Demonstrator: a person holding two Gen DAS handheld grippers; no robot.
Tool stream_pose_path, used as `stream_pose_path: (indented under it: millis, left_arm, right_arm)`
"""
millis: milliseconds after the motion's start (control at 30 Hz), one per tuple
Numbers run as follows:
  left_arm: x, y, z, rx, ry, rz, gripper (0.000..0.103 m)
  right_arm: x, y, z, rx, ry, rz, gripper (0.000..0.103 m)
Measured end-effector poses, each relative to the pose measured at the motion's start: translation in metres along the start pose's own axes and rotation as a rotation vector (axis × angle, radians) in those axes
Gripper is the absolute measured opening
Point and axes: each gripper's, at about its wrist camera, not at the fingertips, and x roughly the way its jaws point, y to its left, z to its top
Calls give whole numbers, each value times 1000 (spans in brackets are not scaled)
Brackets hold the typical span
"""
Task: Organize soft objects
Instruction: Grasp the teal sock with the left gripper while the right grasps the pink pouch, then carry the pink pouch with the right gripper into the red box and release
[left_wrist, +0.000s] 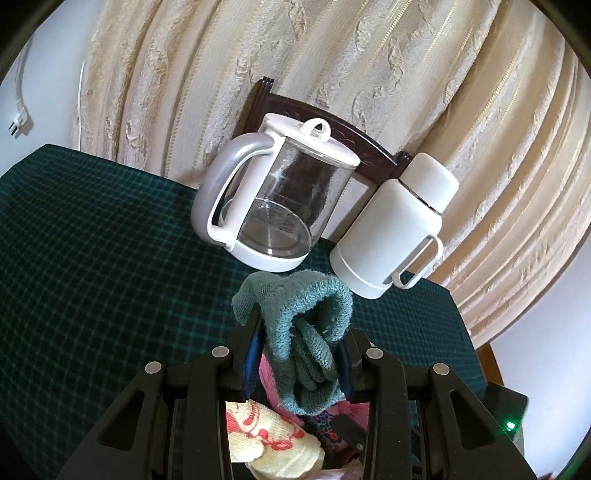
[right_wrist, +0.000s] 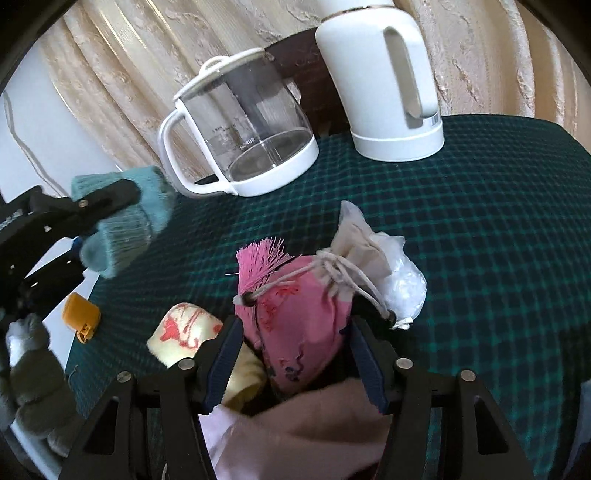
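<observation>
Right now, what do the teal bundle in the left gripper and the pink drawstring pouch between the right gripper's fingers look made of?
Teal bundle: looped terry or thick knit, matte and fuzzy, ribbed at one edge; probably a sock or cloth. Pink drawstring pouch: thin woven fabric, creased, with printed marks, pale cord, and a pink tassel; probably cotton or synthetic.

Soft things you are sorting on the checked dark green surface (right_wrist: 480, 221).

Your folded teal knitted woollen piece (left_wrist: 310, 332) hangs doubled over, lifted clear of the surface and pinched in your left tool (left_wrist: 301, 354). The pink embroidered fabric pouch (right_wrist: 295, 325) with a pink tassel and a knotted white drawstring lies bunched on the surface, between the fingers of your right tool (right_wrist: 295, 354); whether they press it you cannot tell. Just left of the pouch, touching it, lies the pale yellow terry cloth with red pattern (right_wrist: 184, 332). Behind the pouch sits a small beige cloth bag (right_wrist: 360, 247) against crumpled clear plastic (right_wrist: 402, 284).
</observation>
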Motion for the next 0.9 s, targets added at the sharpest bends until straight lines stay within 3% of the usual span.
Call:
stream_pose_path:
  millis: [233, 567, 900]
  left_arm:
    - [0, 3, 1, -15, 0, 3, 35]
    - [-1, 3, 1, -14, -4, -3, 35]
    - [-8, -8, -2, 4, -12, -31, 35]
  right_arm:
    - [9, -3, 4, 23, 19, 21, 43]
    - [-41, -3, 2, 54, -62, 100, 42]
    - [-94, -21, -4, 122, -189, 81, 42]
